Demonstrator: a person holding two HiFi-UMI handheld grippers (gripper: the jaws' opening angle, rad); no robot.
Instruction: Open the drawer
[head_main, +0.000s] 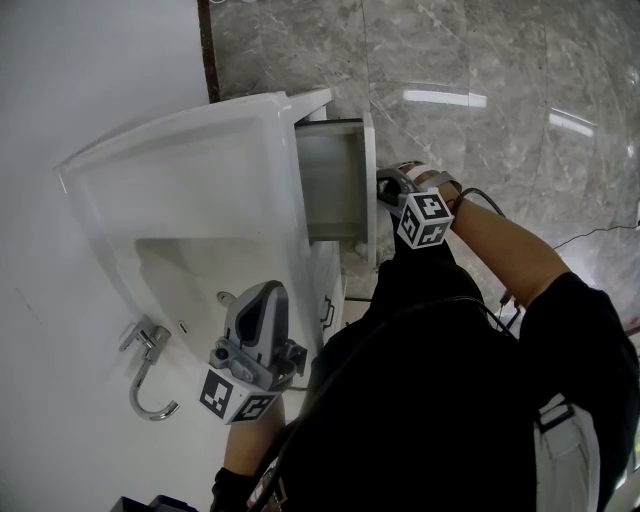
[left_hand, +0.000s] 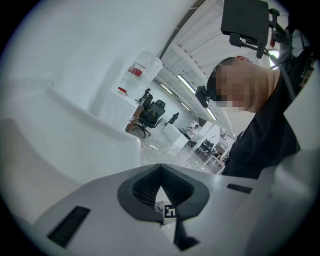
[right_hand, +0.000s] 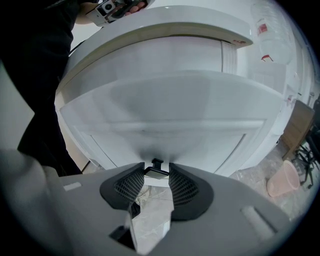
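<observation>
The white vanity (head_main: 200, 170) has its top drawer (head_main: 335, 180) pulled out toward the right, with the grey inside showing. My right gripper (head_main: 390, 190) is at the drawer's front panel (head_main: 369, 190). In the right gripper view the jaws are shut on the small dark drawer handle (right_hand: 156, 169), and the white drawer front (right_hand: 170, 110) fills the view. My left gripper (head_main: 258, 318) hovers over the sink basin, away from the drawer. It points up into the room, and its jaws (left_hand: 160, 172) are shut on nothing.
A chrome faucet (head_main: 150, 365) stands at the basin's left edge. Lower cabinet doors with dark handles (head_main: 327, 312) sit below the drawer. A pink cup (right_hand: 283, 178) lies on the marble floor (head_main: 480, 120). The person's body crowds the lower right.
</observation>
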